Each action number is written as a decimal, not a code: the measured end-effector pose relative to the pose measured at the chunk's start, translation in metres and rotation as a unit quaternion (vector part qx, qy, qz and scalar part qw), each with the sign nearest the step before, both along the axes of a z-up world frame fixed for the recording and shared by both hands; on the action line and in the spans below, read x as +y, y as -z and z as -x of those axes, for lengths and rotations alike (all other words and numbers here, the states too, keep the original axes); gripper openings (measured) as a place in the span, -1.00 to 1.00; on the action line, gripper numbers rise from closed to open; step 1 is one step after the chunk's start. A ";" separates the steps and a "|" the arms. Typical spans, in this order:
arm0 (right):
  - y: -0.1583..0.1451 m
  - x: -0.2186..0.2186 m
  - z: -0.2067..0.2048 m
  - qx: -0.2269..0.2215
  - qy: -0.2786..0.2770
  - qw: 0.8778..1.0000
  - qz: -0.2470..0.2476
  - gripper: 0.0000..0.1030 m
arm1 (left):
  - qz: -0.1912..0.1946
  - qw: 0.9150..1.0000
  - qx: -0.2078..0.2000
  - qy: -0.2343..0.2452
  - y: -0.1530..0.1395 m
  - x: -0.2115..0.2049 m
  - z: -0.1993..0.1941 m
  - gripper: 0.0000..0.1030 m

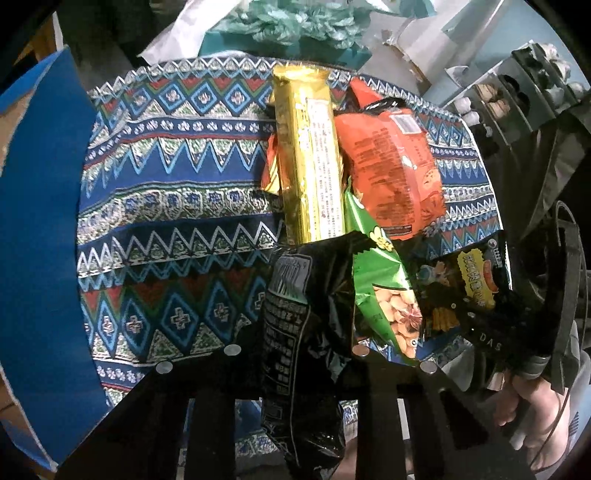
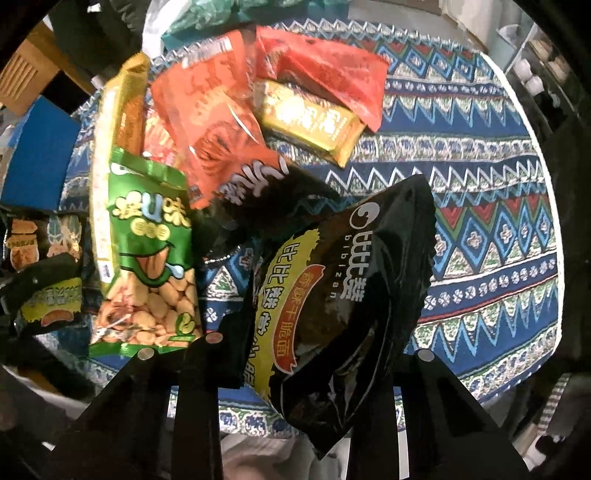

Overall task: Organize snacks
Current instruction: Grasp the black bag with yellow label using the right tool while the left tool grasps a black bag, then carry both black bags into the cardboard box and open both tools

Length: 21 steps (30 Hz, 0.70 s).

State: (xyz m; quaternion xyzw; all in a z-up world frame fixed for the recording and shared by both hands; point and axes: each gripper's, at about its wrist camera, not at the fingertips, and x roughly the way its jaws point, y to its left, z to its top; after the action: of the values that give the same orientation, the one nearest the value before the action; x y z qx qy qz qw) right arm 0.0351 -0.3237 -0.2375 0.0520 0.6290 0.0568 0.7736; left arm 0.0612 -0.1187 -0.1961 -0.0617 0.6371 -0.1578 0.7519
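In the left wrist view my left gripper (image 1: 295, 369) is shut on a black snack bag (image 1: 303, 332), seen from its printed back. Beyond it lie a long gold packet (image 1: 310, 158), an orange bag (image 1: 391, 166), a green peanut bag (image 1: 384, 295) and my right gripper (image 1: 491, 332) with its black bag. In the right wrist view my right gripper (image 2: 295, 354) is shut on a black and yellow noodle snack bag (image 2: 340, 295), held above the patterned cloth (image 2: 480, 184). The green peanut bag (image 2: 147, 258), orange bags (image 2: 210, 110) and a small gold bar (image 2: 314, 118) lie beyond.
The round table carries a blue, red and green zigzag cloth (image 1: 177, 206). A blue box (image 1: 37, 221) stands at its left edge. Teal plastic (image 1: 288, 26) and white clutter lie behind. A dark rack with small bottles (image 1: 517, 96) is at the back right.
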 end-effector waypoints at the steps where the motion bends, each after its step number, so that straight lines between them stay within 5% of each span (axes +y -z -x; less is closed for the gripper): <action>1: -0.006 0.001 0.000 -0.004 -0.001 1.000 -0.001 -0.46 | 0.001 1.000 -0.003 -0.001 -0.002 -0.001 0.000 -0.55; 12: -0.072 0.010 -0.004 -0.073 -0.011 0.997 -0.006 -0.46 | 0.000 0.999 -0.041 -0.004 -0.039 0.015 0.013 -0.55; 21: -0.095 0.038 0.008 -0.113 -0.035 0.993 -0.026 -0.46 | -0.005 0.998 -0.068 -0.009 -0.061 0.019 0.021 -0.55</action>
State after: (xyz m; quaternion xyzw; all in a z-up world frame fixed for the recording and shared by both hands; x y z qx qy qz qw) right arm 0.0269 -0.2862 -0.1427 0.0429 0.5371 0.1057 0.8358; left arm 0.0399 -0.0993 -0.1347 -0.0524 0.5849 -0.1519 0.7950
